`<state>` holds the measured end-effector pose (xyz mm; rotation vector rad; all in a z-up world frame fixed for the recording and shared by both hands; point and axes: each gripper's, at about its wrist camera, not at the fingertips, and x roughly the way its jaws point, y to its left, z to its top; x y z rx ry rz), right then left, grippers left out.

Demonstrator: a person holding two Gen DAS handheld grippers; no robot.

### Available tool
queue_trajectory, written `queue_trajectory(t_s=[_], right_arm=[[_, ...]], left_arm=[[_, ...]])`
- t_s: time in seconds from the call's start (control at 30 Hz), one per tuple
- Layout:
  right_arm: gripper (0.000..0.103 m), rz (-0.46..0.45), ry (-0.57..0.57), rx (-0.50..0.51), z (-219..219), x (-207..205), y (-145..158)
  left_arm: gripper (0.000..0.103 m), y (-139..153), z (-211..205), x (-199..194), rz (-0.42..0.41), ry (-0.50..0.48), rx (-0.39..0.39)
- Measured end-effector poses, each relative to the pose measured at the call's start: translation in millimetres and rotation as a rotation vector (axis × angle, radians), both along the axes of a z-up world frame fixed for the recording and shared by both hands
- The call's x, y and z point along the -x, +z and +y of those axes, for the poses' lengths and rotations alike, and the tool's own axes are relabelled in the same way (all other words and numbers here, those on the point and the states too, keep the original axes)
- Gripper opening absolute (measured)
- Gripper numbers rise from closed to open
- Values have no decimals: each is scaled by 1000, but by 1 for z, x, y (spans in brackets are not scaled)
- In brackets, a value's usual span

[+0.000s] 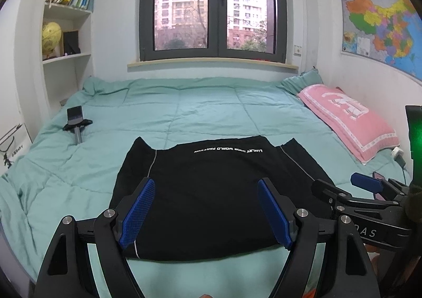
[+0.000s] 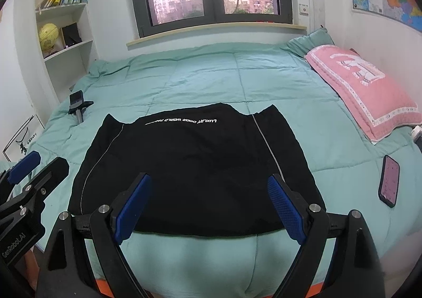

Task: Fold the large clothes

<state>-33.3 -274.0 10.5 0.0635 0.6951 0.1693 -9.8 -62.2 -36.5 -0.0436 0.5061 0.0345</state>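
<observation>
Bedroom with a mint-green quilted bed cover [image 1: 184, 111] beneath a dark-framed window [image 1: 213, 5]. Upper left, white bookshelves [image 1: 68, 8]; centre left, a small phone on a tripod stand [image 1: 76, 120]. Centre frame, the black garment with white lettering [image 1: 211, 187] lies flat, apparently part-folded, long axis across the frame, lettered end toward the window. The left gripper [image 1: 205, 212] and right gripper [image 2: 208, 208] hover wide apart, empty, at its near hem. Next move probably requires pinching an edge. Right, a pink patterned pillow [image 2: 366, 92].

Both wrist views low, windowward, sharing the bed [image 1: 184, 103]
</observation>
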Motion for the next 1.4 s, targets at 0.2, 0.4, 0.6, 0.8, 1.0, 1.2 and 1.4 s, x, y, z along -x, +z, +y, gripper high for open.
queue_trajectory(t_s=[0.2,0.4,0.6,0.8,1.0,1.2,1.4], right_arm=[[91,-3,-5,-1,-2,3,1],[91,7,-6,-12,-10,1,-1],[91,15,-17,-29,-16,0,-4],[91,17,-19,-40,-22,1,-6],[91,14,-13,-55,-25,1,-6],[91,8,-6,-47,-23,2,-6],[91,5,-5,-42,-21,2,-6]], left_arm=[[81,0,-2,0,7,-6,-7],[81,0,-10,-1,20,-32,-7],[81,0,-17,-2,26,-43,-31],[81,6,-8,1,-8,-24,25],[81,4,-6,-5,5,-8,1],[81,2,-14,-2,2,-17,-17],[81,2,-12,-2,6,-12,-15]])
